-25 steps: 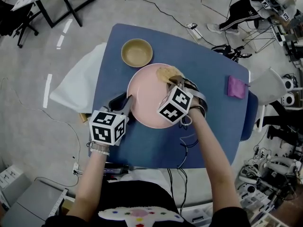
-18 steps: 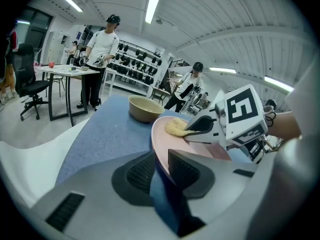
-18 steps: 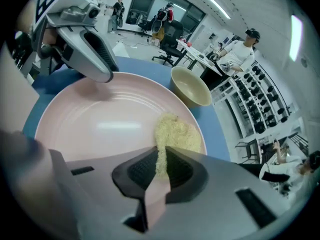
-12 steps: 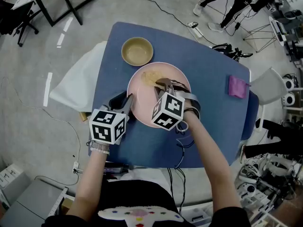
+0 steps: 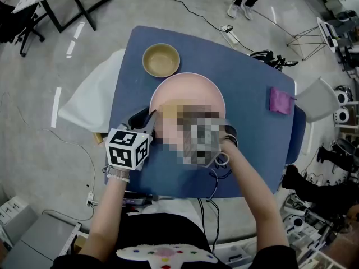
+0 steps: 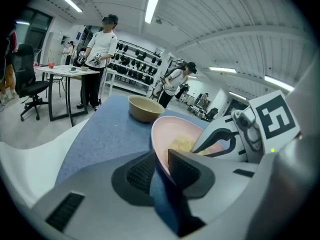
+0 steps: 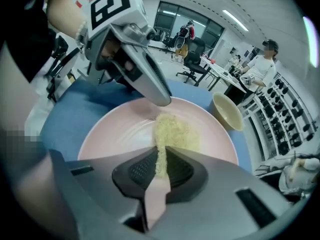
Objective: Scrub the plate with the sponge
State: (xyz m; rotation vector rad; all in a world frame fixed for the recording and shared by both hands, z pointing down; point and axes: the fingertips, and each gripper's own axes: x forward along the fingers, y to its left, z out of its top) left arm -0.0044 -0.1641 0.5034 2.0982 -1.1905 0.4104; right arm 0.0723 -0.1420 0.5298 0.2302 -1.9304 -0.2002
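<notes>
A pink plate (image 5: 188, 88) lies mid-table on the blue tablecloth. My left gripper (image 5: 150, 120) is shut on the plate's left rim; the left gripper view shows the rim (image 6: 159, 154) clamped between the jaws. My right gripper (image 7: 161, 168) is shut on a thin yellow sponge (image 7: 175, 131), which lies flat on the plate (image 7: 120, 129) near the left gripper (image 7: 152, 89). In the head view a mosaic patch hides the right gripper, and only an edge of the sponge (image 5: 168, 111) shows.
A tan bowl (image 5: 161, 60) stands just beyond the plate. A purple cloth (image 5: 280, 101) lies near the table's right edge. A white sheet (image 5: 92, 97) hangs off the left side. Cables and people are around the table.
My right gripper has dragged the sponge from the plate's far right across to its left side, near the left gripper. The left gripper has stayed clamped on the rim.
</notes>
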